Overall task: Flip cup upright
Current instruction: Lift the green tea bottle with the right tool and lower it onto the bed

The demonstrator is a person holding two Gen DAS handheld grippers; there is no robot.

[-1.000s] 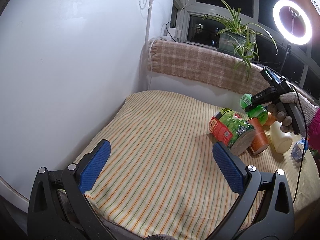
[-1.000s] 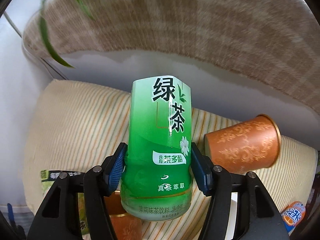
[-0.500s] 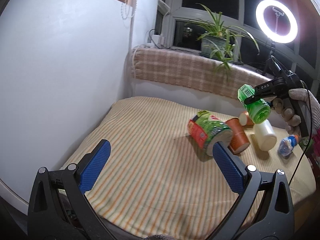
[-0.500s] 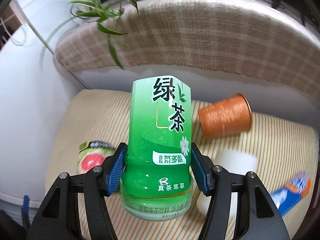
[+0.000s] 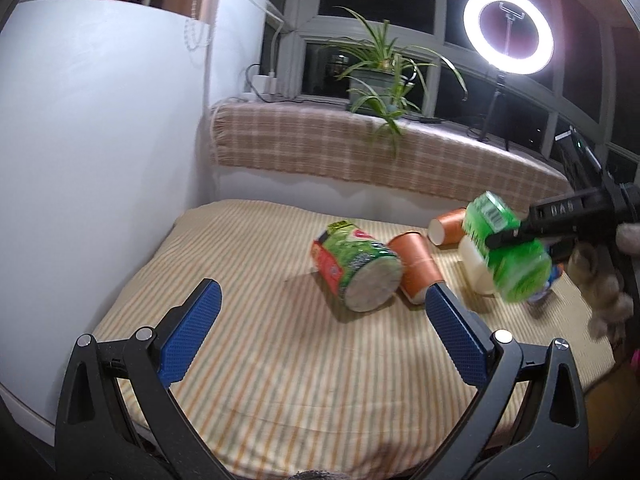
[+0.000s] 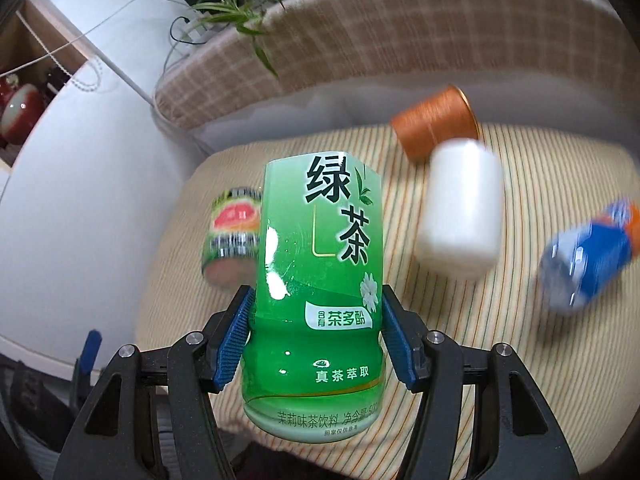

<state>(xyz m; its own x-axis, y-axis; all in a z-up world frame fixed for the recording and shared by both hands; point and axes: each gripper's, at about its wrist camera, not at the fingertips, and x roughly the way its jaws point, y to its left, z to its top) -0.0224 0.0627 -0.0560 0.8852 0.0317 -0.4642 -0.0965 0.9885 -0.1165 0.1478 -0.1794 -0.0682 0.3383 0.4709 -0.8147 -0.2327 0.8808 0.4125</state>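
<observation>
My right gripper (image 6: 316, 336) is shut on a green tea cup (image 6: 320, 300) and holds it in the air above the striped table cloth (image 6: 460, 320). The same cup (image 5: 506, 256) shows blurred at the right of the left wrist view, clamped by the right gripper (image 5: 516, 236). My left gripper (image 5: 320, 332) is open and empty, low over the front of the cloth. Two orange paper cups (image 5: 416, 264) (image 5: 446, 226) and a white cup (image 6: 460, 208) lie on their sides.
A green and red noodle cup (image 5: 356, 268) lies on its side mid-table. A blue bottle (image 6: 592, 252) lies at the right. A white wall panel (image 5: 100, 160) stands at the left; a checked ledge (image 5: 360, 152) with a plant (image 5: 380, 72) runs behind.
My right gripper has pulled back and lifted with the green tea cup, toward the table's right front. The left gripper has drawn back, showing more of the table.
</observation>
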